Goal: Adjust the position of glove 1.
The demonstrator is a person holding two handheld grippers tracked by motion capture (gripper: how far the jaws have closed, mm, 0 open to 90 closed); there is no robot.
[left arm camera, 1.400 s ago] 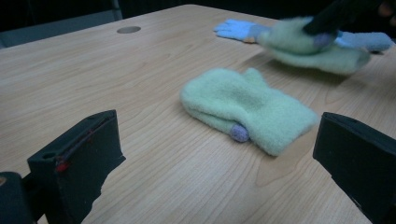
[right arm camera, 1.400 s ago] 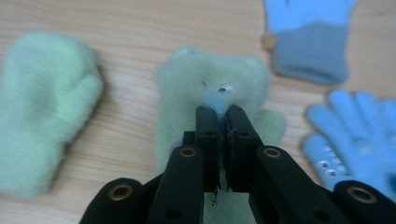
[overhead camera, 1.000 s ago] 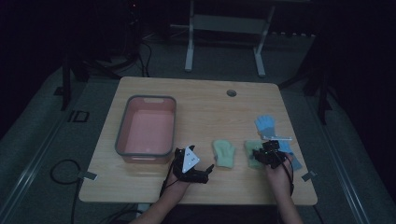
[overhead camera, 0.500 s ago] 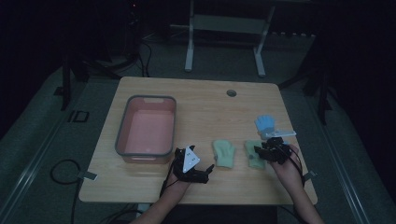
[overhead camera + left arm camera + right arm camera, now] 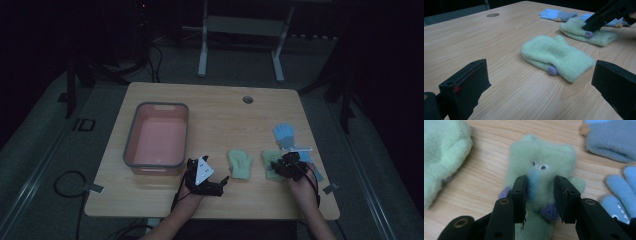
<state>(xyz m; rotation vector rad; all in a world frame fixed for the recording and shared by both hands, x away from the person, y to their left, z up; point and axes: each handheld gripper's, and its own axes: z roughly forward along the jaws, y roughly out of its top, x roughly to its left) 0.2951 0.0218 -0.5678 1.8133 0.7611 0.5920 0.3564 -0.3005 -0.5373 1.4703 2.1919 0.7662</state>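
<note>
Moved down onto the green mitten [image 5: 541,170], jaws just closing: right gripper [image 5: 540,195] now pinches it. Ready for lifting. Left gripper [image 5: 541,85] open, waiting.

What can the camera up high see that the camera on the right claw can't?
From up high: the pink tub, the left claw and the round hole in the table. From the right claw camera: tiny eyes and purple nubs on the green mitten. Both: that mitten, pinched between the right claw's jaws, which have just been closing, plus the other green mitten and the blue gloves.
</note>
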